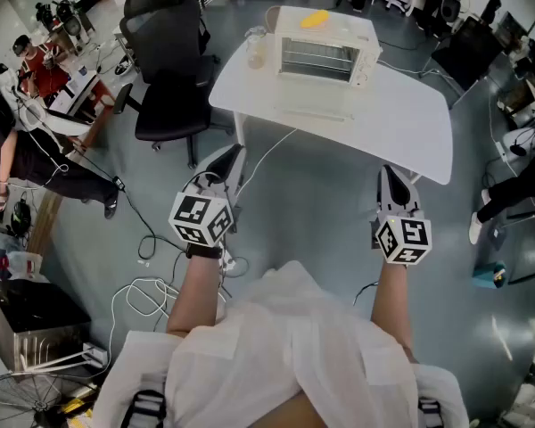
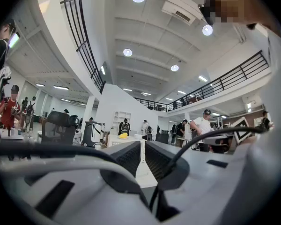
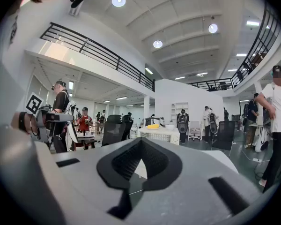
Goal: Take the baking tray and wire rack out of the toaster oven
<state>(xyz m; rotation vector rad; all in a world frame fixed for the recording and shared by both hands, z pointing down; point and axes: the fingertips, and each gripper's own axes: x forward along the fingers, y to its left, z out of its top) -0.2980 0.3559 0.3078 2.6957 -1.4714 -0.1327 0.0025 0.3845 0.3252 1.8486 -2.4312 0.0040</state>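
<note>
Standing back from the white table [image 1: 415, 123], the person holds both tools level, and the toaster oven [image 1: 325, 56] sits on that table at 12 o'clock, well apart from both. In the head view the oven lies at about 1 o'clock from the left gripper [image 1: 234, 152] and at about 11 o'clock from the right gripper [image 1: 388, 170], so it is between their two lines; I judge the right one a little nearer. Its long side runs from 9 to 3 o'clock and its mouth faces 6 o'clock, toward the person, so the coming move should be a straight approach forward. The left gripper's jaws stand a narrow slit apart with nothing between them; the right gripper's jaws are pressed together, also empty. The head view shows thin bars inside the mouth, which I take for the wire rack [image 1: 319, 58], but the baking tray I cannot separate from it. The two gripper views show the oven only small, at table height, with a yellow thing [image 3: 153, 125] on its roof, and nothing of the inside.
</note>
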